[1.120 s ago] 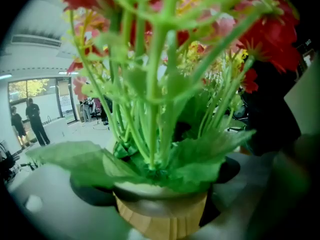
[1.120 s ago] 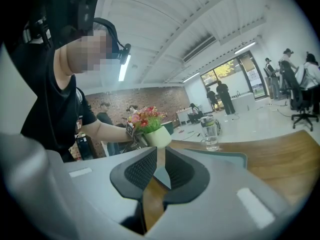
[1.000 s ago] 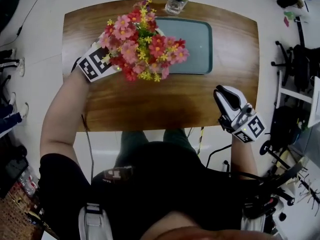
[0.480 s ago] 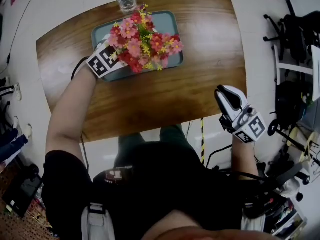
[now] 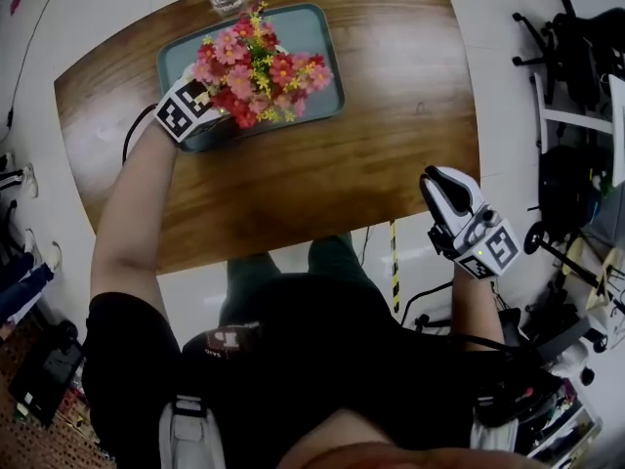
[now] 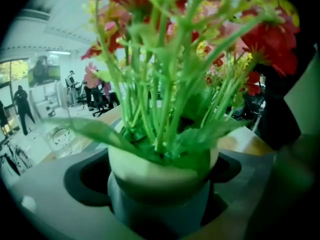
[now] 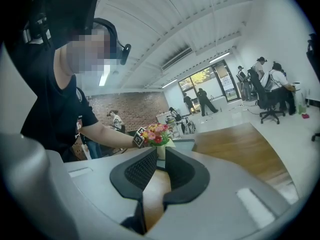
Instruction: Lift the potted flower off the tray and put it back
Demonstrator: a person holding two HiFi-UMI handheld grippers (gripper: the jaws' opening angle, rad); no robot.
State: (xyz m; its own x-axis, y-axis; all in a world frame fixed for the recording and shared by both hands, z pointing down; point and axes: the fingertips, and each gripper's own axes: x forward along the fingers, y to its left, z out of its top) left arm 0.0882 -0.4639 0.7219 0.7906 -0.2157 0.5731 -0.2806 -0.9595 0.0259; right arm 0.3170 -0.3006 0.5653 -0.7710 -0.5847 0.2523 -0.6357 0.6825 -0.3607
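Head view: left gripper (image 5: 198,106), arm outstretched, clamps potted flower (image 5: 256,66) over tray (image 5: 311,29); right gripper (image 5: 441,184) barely parted, empty.

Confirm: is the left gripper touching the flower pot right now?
Touching. In the left gripper view, the left gripper has its jaws pressed against both sides of the flower pot, with no gap showing on either side.
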